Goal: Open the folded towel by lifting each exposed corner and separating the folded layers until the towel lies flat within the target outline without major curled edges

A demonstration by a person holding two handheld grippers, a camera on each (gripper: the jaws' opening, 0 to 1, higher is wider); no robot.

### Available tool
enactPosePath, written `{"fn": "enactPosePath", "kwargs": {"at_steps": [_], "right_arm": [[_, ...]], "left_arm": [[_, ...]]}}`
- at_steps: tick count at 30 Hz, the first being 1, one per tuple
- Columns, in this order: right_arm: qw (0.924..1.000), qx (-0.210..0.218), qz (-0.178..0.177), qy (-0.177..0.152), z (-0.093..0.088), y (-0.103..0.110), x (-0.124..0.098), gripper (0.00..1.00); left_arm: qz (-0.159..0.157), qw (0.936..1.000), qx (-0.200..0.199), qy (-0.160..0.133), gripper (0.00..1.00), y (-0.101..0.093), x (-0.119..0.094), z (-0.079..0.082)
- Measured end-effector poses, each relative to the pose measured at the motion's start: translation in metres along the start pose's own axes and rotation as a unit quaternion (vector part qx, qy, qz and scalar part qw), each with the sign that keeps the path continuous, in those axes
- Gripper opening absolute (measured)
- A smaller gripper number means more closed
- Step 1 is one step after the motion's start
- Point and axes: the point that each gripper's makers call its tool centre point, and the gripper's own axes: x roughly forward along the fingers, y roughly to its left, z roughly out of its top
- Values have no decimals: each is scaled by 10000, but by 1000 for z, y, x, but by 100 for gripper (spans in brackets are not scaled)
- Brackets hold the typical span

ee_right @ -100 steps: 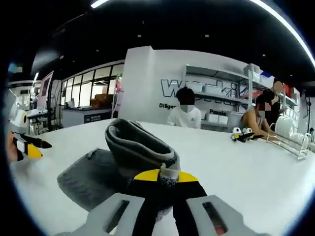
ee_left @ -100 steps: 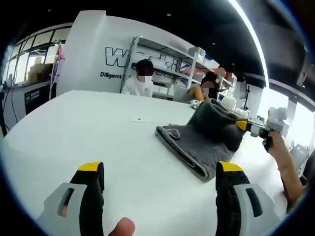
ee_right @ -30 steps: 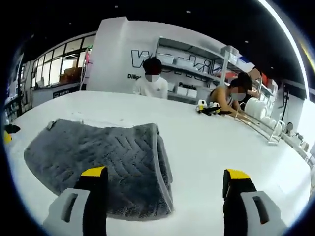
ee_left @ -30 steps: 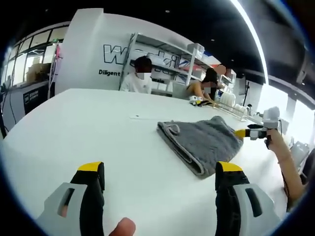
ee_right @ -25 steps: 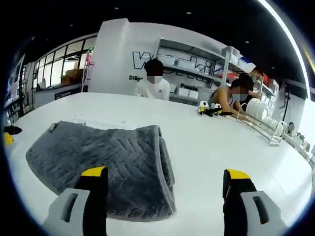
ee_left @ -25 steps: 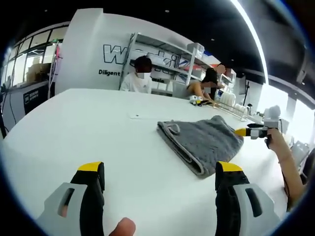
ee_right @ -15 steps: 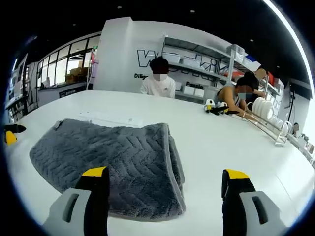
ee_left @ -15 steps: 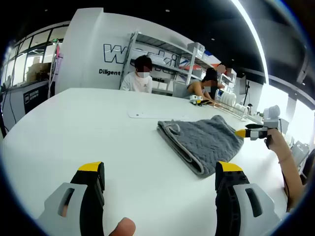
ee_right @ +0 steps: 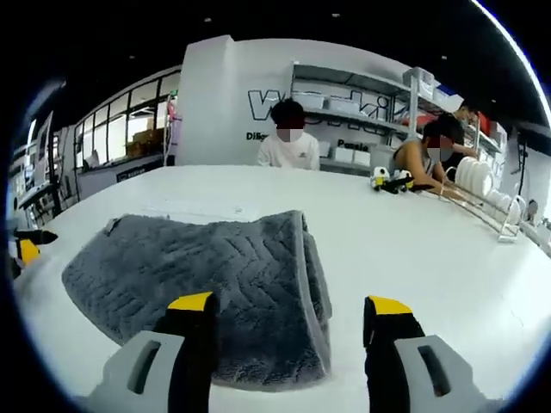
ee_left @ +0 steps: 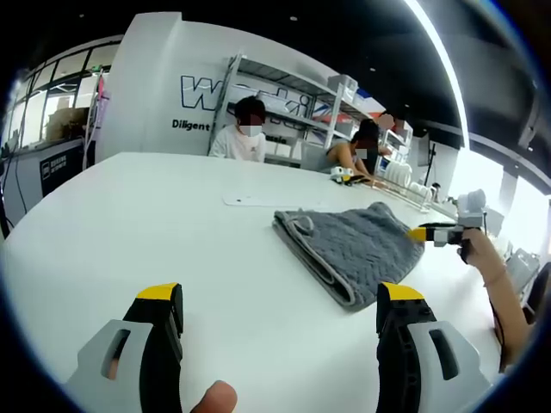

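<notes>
A grey towel [ee_left: 353,245] with a zigzag weave lies folded on the white table [ee_left: 129,224], with stacked layers showing along its near edge. My left gripper [ee_left: 280,297] hangs open above bare table, short of the towel and to its left. The right gripper [ee_left: 435,232], held in a hand, hovers by the towel's right end. In the right gripper view the towel [ee_right: 207,267] spreads out ahead, its layered edge [ee_right: 312,284] running between my jaws. My right gripper [ee_right: 290,305] is open just over that edge and holds nothing. The left gripper's tip [ee_right: 26,248] peeks in at the left.
Two people sit at the table's far side, before a shelving unit [ee_left: 293,103]. A white sheet [ee_left: 250,200] lies on the table beyond the towel. A small yellow-and-black object [ee_right: 392,182] and a rack of plates [ee_right: 482,185] stand at the far right.
The right gripper, earlier shut on a lifted towel fold, has let go and the towel lies down. Its view has since closed in on the towel and its jaws have narrowed slightly. The left gripper stays put.
</notes>
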Motion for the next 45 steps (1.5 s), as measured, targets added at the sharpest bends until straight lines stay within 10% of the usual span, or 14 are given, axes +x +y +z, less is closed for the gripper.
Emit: {"fn": "enactPosePath", "kwargs": {"at_steps": [3,15,45], "right_arm": [[9999,100,37,102,-9,-6,3,33],[9976,394,441,361,-27,15,10,10],[9849,-444,1409,905,-59,115,-68,1]], "left_arm": [[-1,10000,-3,6,92,0,1,0],[-1,10000,-11,1,92,-1,0,-1],[-405,9984,386,-107,99,-19,-3,11]]}}
